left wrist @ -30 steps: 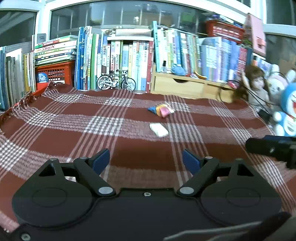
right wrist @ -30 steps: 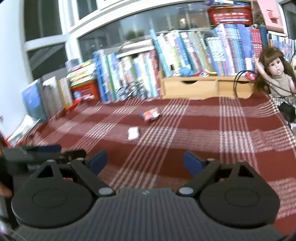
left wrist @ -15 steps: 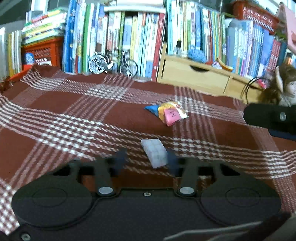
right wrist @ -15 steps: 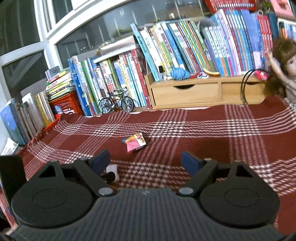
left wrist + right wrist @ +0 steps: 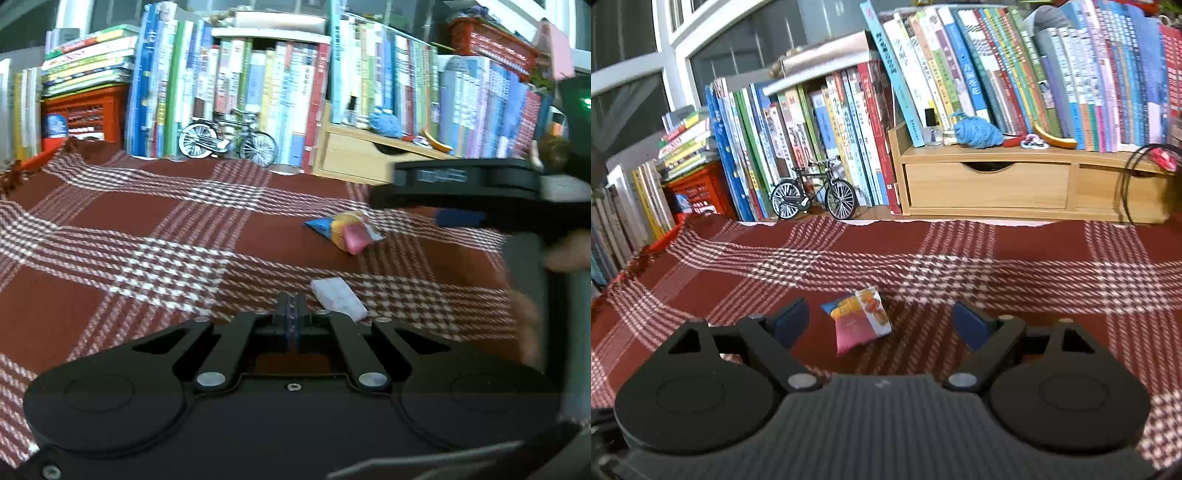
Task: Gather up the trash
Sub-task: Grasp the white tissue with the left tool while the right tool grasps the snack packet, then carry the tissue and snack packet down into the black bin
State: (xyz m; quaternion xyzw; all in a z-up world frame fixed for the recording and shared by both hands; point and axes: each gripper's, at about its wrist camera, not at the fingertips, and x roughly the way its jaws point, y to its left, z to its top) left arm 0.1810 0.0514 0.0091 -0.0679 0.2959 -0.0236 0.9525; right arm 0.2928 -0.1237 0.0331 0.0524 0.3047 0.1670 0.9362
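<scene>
A crumpled colourful snack wrapper (image 5: 858, 319) lies on the red plaid cloth (image 5: 960, 258). My right gripper (image 5: 879, 323) is open, with a blue fingertip on either side of the wrapper. In the left wrist view the same wrapper (image 5: 345, 230) sits further out. A small white packet (image 5: 338, 299) lies flat just right of my left gripper (image 5: 291, 317), whose fingers are shut together with nothing between them. The right gripper's black body (image 5: 461, 184) and the hand holding it (image 5: 565, 251) fill the right side of that view.
Along the back edge of the cloth stand rows of upright books (image 5: 831, 122), a model bicycle (image 5: 814, 195), a wooden drawer stand (image 5: 986, 188) with blue yarn (image 5: 977, 131) on it, and a red crate (image 5: 81, 110) at the left.
My left gripper moved forward to the white packet and its fingers went from open to shut beside it. My right gripper advanced until its open fingers straddle the snack wrapper.
</scene>
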